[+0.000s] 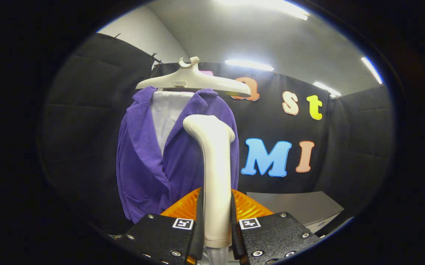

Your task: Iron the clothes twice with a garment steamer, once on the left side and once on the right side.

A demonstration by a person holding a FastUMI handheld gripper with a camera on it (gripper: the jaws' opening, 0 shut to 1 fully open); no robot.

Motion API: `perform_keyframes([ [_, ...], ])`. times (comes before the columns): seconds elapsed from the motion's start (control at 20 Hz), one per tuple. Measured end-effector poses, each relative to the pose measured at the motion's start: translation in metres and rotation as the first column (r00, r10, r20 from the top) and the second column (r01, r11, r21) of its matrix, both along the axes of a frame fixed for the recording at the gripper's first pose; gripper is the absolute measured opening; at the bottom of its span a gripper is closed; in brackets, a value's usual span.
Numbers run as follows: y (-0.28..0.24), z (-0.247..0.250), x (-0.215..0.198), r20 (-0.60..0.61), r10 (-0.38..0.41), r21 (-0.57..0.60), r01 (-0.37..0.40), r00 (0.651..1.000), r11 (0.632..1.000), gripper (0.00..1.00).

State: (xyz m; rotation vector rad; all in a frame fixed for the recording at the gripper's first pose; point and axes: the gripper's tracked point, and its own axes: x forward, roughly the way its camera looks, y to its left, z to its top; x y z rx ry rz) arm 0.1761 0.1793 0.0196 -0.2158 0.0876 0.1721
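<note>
A purple corduroy jacket [150, 154] hangs on a cream hanger [194, 79] with a white panel [166, 110] showing at its open collar. My gripper [216, 224] is shut on the cream handle of the garment steamer [216, 176], both fingers [199, 221] pressing its sides. The steamer stands upright between the fingers, its head [209, 127] curving toward the jacket's right front, at chest height. I cannot tell whether the head touches the cloth. The jacket's lower right part is hidden behind the steamer.
An orange ribbed part [249, 208] shows just behind the fingers. A grey tabletop [293, 206] lies low to the right of the jacket. Black cloth walls close in the booth, with bright ceiling lights above.
</note>
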Motion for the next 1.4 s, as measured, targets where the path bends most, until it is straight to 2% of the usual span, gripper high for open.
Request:
perform_keyframes([
  [0.3,0.005,-0.046,-0.013,-0.067,0.017,-0.078,-0.022,0.998,0.997,0.31],
  [0.45,0.009,-0.07,-0.011,-0.117,0.031,-0.077,-0.04,0.993,0.996,0.31],
  [0.95,-0.001,-0.153,-0.046,-0.265,0.044,-0.116,-0.077,0.963,0.99,0.31],
  [1.4,-0.022,-0.218,-0.065,-0.368,0.003,-0.18,-0.074,0.93,0.981,0.31],
])
